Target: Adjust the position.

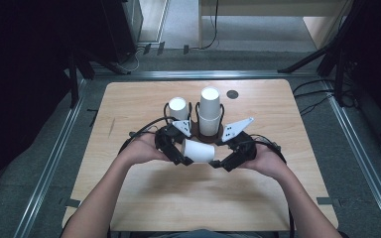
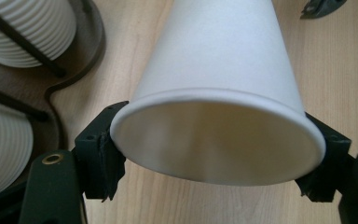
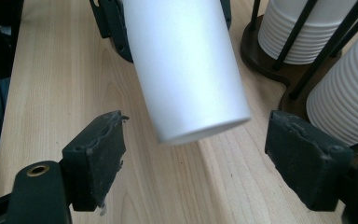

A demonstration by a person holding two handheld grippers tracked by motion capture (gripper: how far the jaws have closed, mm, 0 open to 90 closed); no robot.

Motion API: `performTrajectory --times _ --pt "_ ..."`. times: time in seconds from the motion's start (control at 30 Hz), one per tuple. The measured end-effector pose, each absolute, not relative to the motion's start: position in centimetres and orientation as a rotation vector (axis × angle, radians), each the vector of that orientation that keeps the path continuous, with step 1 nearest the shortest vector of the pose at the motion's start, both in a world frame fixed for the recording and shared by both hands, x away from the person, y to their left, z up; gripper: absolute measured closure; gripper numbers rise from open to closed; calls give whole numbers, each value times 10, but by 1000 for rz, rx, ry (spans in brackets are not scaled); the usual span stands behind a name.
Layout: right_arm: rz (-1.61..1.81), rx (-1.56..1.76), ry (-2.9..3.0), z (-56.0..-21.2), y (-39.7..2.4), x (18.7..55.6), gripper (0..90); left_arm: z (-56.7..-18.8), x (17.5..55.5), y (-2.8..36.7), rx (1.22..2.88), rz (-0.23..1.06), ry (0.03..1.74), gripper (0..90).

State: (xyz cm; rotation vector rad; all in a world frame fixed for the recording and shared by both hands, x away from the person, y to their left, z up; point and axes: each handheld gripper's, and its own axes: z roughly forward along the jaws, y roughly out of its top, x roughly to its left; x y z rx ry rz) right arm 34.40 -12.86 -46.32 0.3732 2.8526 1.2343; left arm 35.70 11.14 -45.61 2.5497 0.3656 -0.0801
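In the high view, both forearms come in from the bottom edge and bend toward each other over the middle of the wooden surface point(image 1: 144, 198). The left gripper point(image 1: 184, 157) and the right gripper point(image 1: 218, 162) face each other. Between them lies a white paper cup point(image 1: 198, 150) on its side, just in front of a dark cup holder point(image 1: 206, 133) that carries two stacks of white cups point(image 1: 209, 111).

In the left gripper view, the fingers point(image 2: 100, 156) of the left gripper are clamped on the wide open rim of the paper cup point(image 2: 223, 60), one at each side. The mouth of the cup looks toward the camera and its body points away, above the surface point(image 2: 335, 70). The ribbed stacks of cups point(image 2: 32, 18) stand at the left.

In the right gripper view, the fingers point(image 3: 95, 154) of the right gripper stand wide apart and hold nothing. The closed bottom end of the paper cup point(image 3: 186, 70) hangs between them, near both but touching neither, as far as I can see. Behind the cup the left gripper's dark fingers point(image 3: 116, 28) hold it. The cup holder point(image 3: 270, 65) with its black rods is at the right.
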Motion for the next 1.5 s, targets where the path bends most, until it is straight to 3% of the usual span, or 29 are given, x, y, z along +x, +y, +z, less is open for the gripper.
performTrajectory --times 0.33,0.73,0.83,0.9,1.0,1.5 --pt "1179 300 2900 -471 -116 341 222 -459 354 96 2570 -140 340 234" --pt "1153 219 2940 -475 -108 337 319 -459 350 94 2553 -180 297 222" --pt "1168 220 2930 -472 -109 337 314 -458 347 97 2512 -119 296 186" --pt "1192 240 2922 -470 -111 338 314 -457 347 98 2493 -124 311 115" --pt "1233 261 2900 -467 -116 340 313 -456 349 102 2448 -122 327 98" --pt "1376 282 2835 -458 -128 343 311 -456 348 117 2225 -143 395 100"
